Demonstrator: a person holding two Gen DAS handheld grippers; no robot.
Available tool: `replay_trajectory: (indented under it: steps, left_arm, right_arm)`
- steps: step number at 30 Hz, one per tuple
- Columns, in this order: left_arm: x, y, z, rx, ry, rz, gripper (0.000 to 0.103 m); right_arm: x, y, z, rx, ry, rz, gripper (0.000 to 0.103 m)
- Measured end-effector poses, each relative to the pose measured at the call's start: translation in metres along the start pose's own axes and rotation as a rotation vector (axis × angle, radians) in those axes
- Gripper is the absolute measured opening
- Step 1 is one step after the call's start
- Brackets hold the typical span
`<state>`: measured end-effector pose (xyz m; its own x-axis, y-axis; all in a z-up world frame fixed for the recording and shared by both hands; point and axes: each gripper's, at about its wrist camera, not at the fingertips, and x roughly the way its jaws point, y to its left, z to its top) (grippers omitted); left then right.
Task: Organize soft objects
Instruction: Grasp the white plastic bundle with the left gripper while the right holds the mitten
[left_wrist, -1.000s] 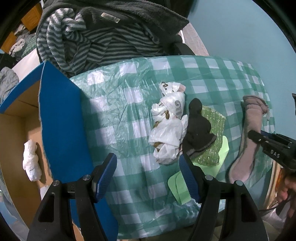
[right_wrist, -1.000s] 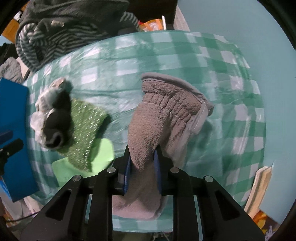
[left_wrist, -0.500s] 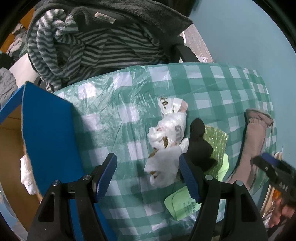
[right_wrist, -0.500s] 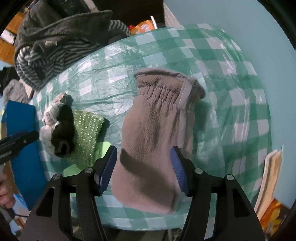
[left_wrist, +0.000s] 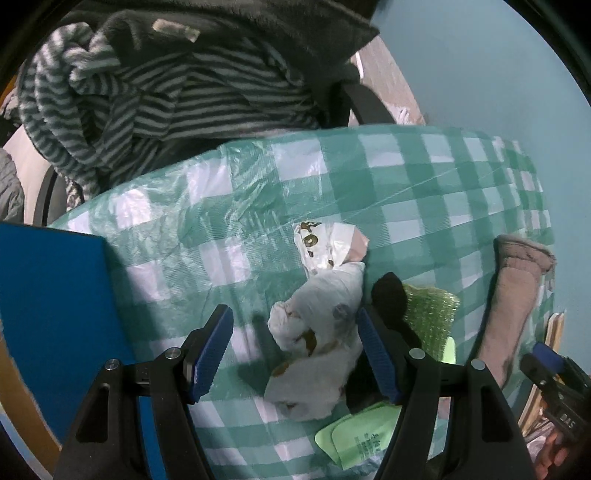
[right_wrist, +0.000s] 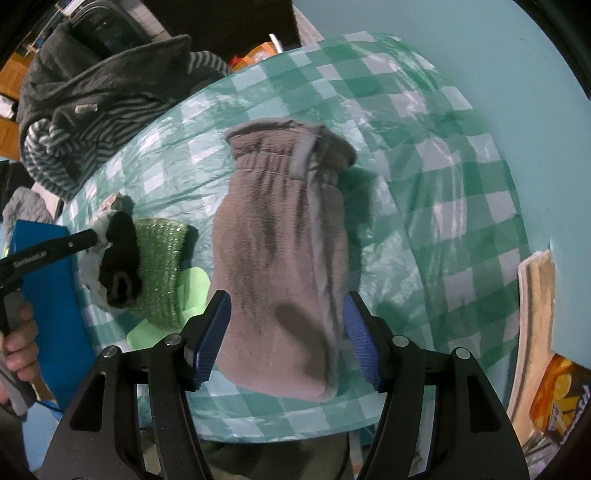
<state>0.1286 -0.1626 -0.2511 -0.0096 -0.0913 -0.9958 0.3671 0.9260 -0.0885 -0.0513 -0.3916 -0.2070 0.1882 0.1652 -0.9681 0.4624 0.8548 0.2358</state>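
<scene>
A crumpled white plastic bag (left_wrist: 321, 314) lies on the green checked tablecloth (left_wrist: 406, 177). My left gripper (left_wrist: 293, 317) hangs open just above the bag, pointing straight down, its pads apart from it. A black sock (left_wrist: 388, 295) rests on a green scrubby cloth (left_wrist: 432, 314) right of the bag. The grey-brown fleece sock (right_wrist: 280, 240) lies flat on the cloth. My right gripper (right_wrist: 286, 301) stands open over its toe end, and the pads do not press on it.
A blue box flap (left_wrist: 48, 295) stands at the table's left edge. Striped and dark garments (left_wrist: 147, 92) are piled behind the table. Light green sheets (left_wrist: 354, 439) lie at the front edge. Flat boards (right_wrist: 535, 314) lean at the right, against the teal wall.
My right gripper opened and let go of the grey-brown sock, which now lies flat. My left gripper moved over the white bag and sank closer to it.
</scene>
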Motion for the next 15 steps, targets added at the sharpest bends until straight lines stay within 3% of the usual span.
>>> replay_trajectory:
  steps: [4, 7, 15]
  left_arm:
    - [0.006, 0.003, 0.003, -0.009, 0.01, -0.048, 0.068]
    - [0.006, 0.006, 0.004, -0.02, 0.005, -0.104, 0.045]
    - [-0.004, 0.02, -0.004, -0.025, -0.003, -0.084, 0.039]
  right_arm:
    - [-0.003, -0.005, 0.001, 0.014, -0.008, -0.005, 0.07]
    - [-0.004, -0.007, 0.002, 0.02, -0.012, -0.003, 0.07]
    - [0.003, -0.001, 0.008, 0.004, 0.007, -0.005, 0.071]
